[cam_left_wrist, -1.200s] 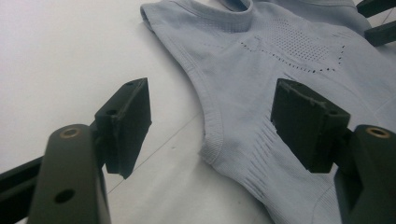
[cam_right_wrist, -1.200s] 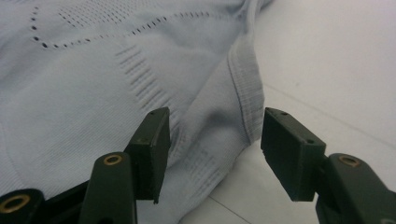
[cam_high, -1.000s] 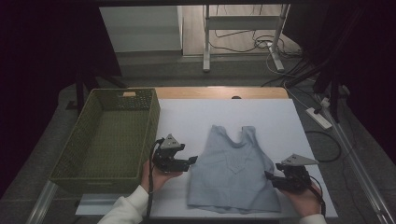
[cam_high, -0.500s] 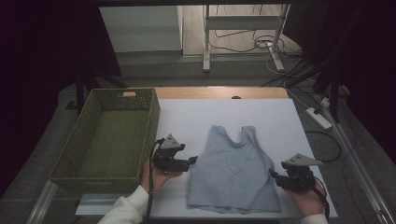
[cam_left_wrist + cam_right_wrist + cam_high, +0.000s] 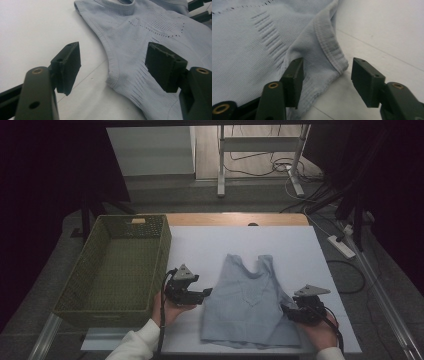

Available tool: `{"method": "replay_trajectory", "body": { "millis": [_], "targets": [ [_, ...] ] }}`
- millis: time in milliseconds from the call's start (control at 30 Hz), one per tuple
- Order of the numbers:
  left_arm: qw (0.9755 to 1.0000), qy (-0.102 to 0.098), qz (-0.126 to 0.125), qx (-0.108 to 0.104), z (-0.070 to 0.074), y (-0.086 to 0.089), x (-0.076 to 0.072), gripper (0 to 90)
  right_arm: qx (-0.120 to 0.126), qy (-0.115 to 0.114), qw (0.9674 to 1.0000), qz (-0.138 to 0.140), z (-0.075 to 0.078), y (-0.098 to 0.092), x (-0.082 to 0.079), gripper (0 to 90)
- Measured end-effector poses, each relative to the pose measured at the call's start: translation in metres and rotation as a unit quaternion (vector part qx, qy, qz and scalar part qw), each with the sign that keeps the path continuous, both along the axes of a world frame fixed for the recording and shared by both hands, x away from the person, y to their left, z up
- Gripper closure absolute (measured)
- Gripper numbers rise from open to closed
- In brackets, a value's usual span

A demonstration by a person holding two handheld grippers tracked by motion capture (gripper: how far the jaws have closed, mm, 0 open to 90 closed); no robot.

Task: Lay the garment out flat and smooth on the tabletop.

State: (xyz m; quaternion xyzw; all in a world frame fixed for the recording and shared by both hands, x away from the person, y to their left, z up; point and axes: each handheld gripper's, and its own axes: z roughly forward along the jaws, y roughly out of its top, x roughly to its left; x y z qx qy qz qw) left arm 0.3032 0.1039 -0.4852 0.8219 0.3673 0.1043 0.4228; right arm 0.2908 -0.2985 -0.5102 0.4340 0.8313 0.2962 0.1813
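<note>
Vest (image 5: 248, 305) lying flat near the worktop's (image 5: 300, 245) front edge; left gripper (image 5: 204, 294) wide at its left side, right gripper (image 5: 285, 310) wide, straddling its right hem; basket (image 5: 90, 270) along the left edge.

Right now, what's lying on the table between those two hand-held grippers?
A light blue sleeveless top lies flat between the left hand-held gripper and the right hand-held gripper, as the high view shows.

On the counter (image 5: 210, 242) there are one light blue sleeveless top (image 5: 247, 302) and one green woven basket (image 5: 117, 265). Two grippers are there, the left gripper (image 5: 206, 294) and the right gripper (image 5: 285, 309).
</note>
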Motion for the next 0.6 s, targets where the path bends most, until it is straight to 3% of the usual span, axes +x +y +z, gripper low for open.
{"method": "replay_trajectory", "body": {
  "millis": [167, 233, 433, 600],
  "targets": [
    [1.0000, 0.000, 0.000, 0.000, 0.000, 0.000, 0.000, 28.8, 0.004, 0.001, 0.9999, 0.017, 0.001, -0.001, 0.000, 76.2],
    [1.0000, 0.000, 0.000, 0.001, 0.000, 0.000, 0.000, 28.8, -0.009, -0.006, 0.9996, 0.027, 0.001, 0.001, -0.001, 80.7],
    [1.0000, 0.000, 0.000, 0.002, 0.000, 0.000, 0.000, 28.8, -0.050, -0.035, 0.9977, 0.031, 0.007, 0.002, 0.001, 84.7],
    [1.0000, 0.001, 0.001, 0.002, 0.000, 0.002, 0.001, 28.8, -0.036, -0.041, 0.9985, 0.009, 0.010, -0.010, 0.008, 84.8]
  ]
}}
